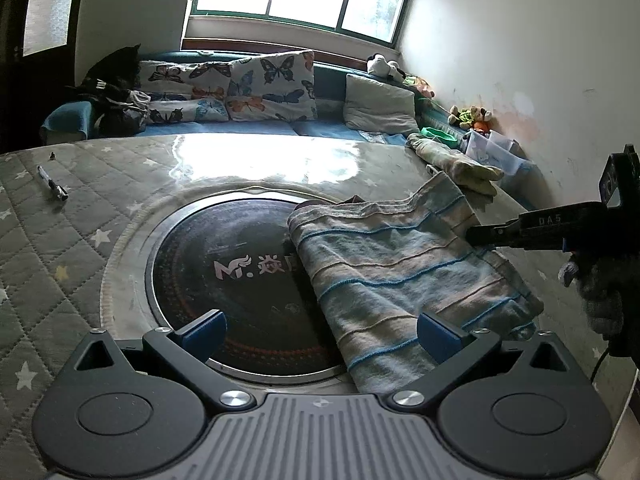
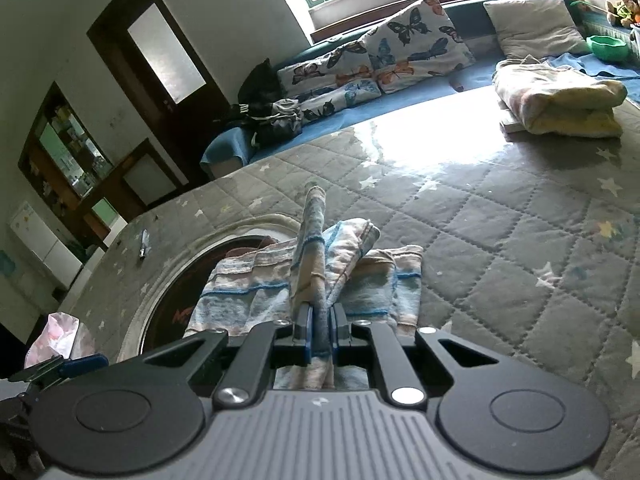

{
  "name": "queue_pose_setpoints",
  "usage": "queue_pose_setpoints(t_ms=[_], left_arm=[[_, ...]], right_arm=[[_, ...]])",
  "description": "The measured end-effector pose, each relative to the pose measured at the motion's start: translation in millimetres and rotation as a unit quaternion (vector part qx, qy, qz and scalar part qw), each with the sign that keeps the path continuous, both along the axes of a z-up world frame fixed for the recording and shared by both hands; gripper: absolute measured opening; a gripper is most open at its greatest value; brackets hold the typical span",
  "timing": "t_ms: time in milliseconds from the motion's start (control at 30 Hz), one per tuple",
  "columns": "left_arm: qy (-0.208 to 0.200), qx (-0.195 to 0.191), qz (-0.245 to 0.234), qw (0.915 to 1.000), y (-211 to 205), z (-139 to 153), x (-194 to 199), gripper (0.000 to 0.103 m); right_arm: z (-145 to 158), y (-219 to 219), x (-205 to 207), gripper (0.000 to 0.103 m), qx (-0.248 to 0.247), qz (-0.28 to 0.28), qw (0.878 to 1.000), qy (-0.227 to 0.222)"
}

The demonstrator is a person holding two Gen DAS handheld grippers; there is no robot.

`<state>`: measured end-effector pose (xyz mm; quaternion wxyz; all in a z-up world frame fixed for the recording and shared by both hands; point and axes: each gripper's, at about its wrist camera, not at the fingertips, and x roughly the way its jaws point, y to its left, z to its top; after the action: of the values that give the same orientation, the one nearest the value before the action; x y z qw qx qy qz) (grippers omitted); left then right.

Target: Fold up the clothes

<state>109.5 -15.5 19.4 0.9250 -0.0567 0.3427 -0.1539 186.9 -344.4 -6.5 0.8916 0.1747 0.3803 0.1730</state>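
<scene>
Striped cloth (image 1: pixel 404 264): folded, lying on the quilted star-print worktop (image 1: pixel 60 240), its left part over the dark round glass plate (image 1: pixel 224 264) set into that worktop.
Left hand-held gripper (image 1: pixel 320 330): jaws spread wide, nothing between the pads; the cloth's near end lies just ahead of its right blue pad (touching or not, I cannot tell).
Right hand-held gripper (image 2: pixel 319 330): jaws nearly together, pinching a raised fold of the striped cloth (image 2: pixel 316 264), which stands up from the pads and leans away from the camera.
Same gripper seen from the left wrist (image 1: pixel 476 236): comes in from the right edge, its tip at the cloth's right edge, held by a gloved hand (image 1: pixel 600 296).
Long axis: in the left wrist view the cloth runs from upper right to lower left, stripes crossing it.
Containers: a green bowl (image 2: pixel 608 46) sits on the blue sofa; contents not visible.
Other cloth: a pale folded bundle (image 2: pixel 560 100) lies at the worktop's far right, well apart.
Pen (image 1: pixel 52 184): on the worktop's far left.
</scene>
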Motion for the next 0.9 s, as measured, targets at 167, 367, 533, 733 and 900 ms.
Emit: queue_pose_setpoints(t_ms=[167, 367, 533, 733, 900], left_arm=[[0.001, 0.002, -0.005, 1.0, -1.4, -1.6, 3.0, 0.103], [0.003, 0.005, -0.01, 0.9999, -5.0, -2.6, 6.5, 0.103], [0.005, 0.006, -0.013, 0.9999, -6.3, -4.3, 8.5, 0.103], [0.01, 0.011, -0.018, 0.9997, -11.2, -6.0, 11.6, 0.103], [0.01, 0.018, -0.015, 0.9997, -17.3, -5.0, 19.8, 0.103]], right_arm=[[-2.1, -2.7, -0.8, 0.008, -0.006, -0.004, 1.0, 0.004], [-1.4, -6.4, -3.3, 0.008, -0.005, -0.01, 1.0, 0.002], [-2.2, -9.8, -6.5, 0.008, 0.005, -0.015, 1.0, 0.002], [-9.4, -12.2, -7.0, 0.008, 0.007, -0.022, 1.0, 0.012], [-11.3, -11.5, -9.3, 0.016, -0.017, -0.033, 0.999, 0.012]])
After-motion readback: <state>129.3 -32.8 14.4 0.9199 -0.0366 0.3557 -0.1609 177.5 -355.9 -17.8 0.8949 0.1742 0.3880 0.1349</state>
